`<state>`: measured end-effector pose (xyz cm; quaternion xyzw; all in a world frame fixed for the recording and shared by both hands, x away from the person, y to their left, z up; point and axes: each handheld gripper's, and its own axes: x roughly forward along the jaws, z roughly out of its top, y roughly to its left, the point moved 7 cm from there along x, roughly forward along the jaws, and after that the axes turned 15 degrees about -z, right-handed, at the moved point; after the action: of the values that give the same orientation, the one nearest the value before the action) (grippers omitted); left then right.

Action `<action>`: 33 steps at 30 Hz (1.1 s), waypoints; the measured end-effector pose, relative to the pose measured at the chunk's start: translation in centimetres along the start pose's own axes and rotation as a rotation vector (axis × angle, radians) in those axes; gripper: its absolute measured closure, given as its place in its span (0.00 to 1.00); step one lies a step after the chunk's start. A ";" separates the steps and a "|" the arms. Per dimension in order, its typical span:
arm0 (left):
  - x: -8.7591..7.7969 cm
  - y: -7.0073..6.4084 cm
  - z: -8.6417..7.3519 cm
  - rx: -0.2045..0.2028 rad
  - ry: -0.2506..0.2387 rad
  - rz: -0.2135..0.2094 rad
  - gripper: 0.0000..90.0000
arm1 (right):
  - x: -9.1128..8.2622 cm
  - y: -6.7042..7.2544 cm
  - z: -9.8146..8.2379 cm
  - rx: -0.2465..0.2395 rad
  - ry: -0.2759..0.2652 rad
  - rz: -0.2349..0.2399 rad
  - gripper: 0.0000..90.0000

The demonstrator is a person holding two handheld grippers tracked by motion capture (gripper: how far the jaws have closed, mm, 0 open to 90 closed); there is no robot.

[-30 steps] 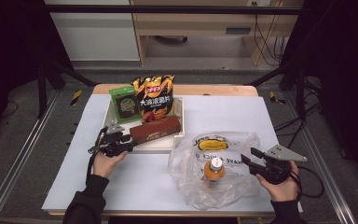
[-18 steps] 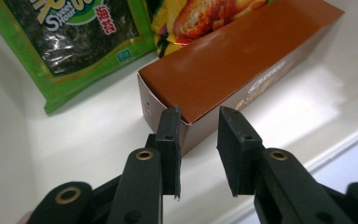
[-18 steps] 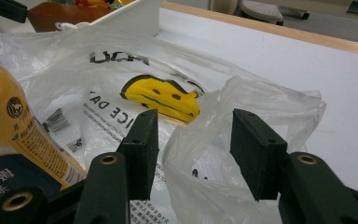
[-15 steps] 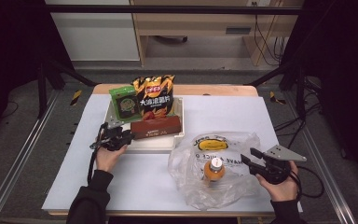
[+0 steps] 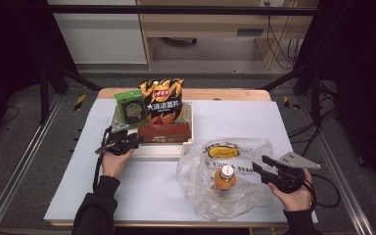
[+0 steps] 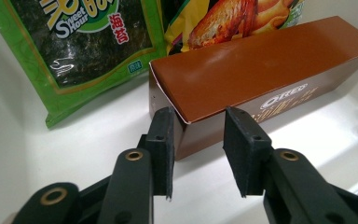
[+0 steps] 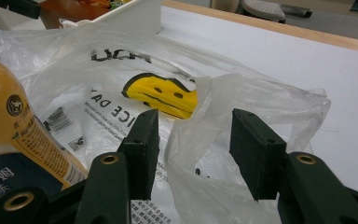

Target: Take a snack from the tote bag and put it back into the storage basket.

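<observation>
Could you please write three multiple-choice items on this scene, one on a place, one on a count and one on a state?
1. Where is the orange bottle?
A. In the white tray
B. Inside the clear plastic bag
C. On the floor

2. How many packaged snacks are in the white tray?
A. One
B. Three
C. Five

3. How are the left gripper's jaws?
A. Open, straddling a corner of the brown Oreo box
B. Shut on the chip bag
C. Shut on nothing

Answers: 1 B, the plastic bag surrounds the bottle. 2 B, green seaweed pack, chip bag, Oreo box. 3 A, box corner sits between parted jaws.
</observation>
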<state>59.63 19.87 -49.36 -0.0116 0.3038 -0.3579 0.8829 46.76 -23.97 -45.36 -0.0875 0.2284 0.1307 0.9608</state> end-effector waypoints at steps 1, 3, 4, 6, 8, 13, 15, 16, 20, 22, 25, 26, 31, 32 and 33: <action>0.0 0.0 0.0 0.002 -0.002 -0.002 0.69 | 0.0 0.0 0.0 -0.001 0.001 0.003 0.58; 0.1 0.1 0.0 0.008 -0.006 -0.008 0.67 | 0.0 0.1 0.1 -0.004 -0.003 0.004 0.58; 0.1 0.1 0.0 0.007 -0.007 -0.010 0.67 | 0.0 0.1 0.1 -0.003 -0.004 0.005 0.58; 0.1 0.0 0.1 0.010 -0.007 -0.009 0.65 | -0.1 0.1 0.2 0.001 -0.009 0.006 0.58; 0.0 -0.2 0.1 0.012 -0.011 -0.015 0.62 | -0.2 0.2 0.3 0.002 -0.014 0.008 0.58; -1.3 -1.4 0.6 0.053 -0.024 -0.018 0.56 | -1.0 0.4 1.1 0.021 -0.045 0.019 0.55; -2.0 -2.0 0.7 0.065 -0.027 -0.022 0.54 | -1.4 0.7 1.6 0.030 -0.061 0.028 0.53; -2.4 -2.3 0.8 0.074 -0.024 -0.025 0.54 | -1.6 0.8 1.9 0.034 -0.067 0.029 0.53; -3.7 -3.8 0.9 0.099 -0.044 -0.041 0.51 | -2.3 1.6 2.8 0.031 -0.092 0.052 0.53; -4.2 -4.6 0.7 0.108 -0.052 -0.053 0.50 | -2.4 2.1 3.1 0.028 -0.094 0.068 0.53; -4.9 -5.9 0.3 0.124 -0.060 -0.068 0.49 | -2.6 3.0 3.6 0.025 -0.100 0.092 0.53; -5.1 -6.1 0.2 0.128 -0.060 -0.071 0.49 | -2.7 3.4 3.8 0.027 -0.104 0.103 0.53; -5.9 -7.0 -0.7 0.131 -0.066 -0.083 0.46 | -3.2 4.5 4.7 0.034 -0.123 0.134 0.49; -6.1 -7.1 -0.9 0.130 -0.068 -0.084 0.46 | -3.3 4.8 4.9 0.036 -0.129 0.144 0.48; -6.3 -7.2 -1.1 0.131 -0.068 -0.082 0.46 | -3.5 5.1 5.1 0.037 -0.134 0.151 0.47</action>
<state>50.99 18.75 -45.24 0.0216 0.2488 -0.4123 0.8762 44.41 -18.70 -39.84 -0.0433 0.1722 0.2039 0.9628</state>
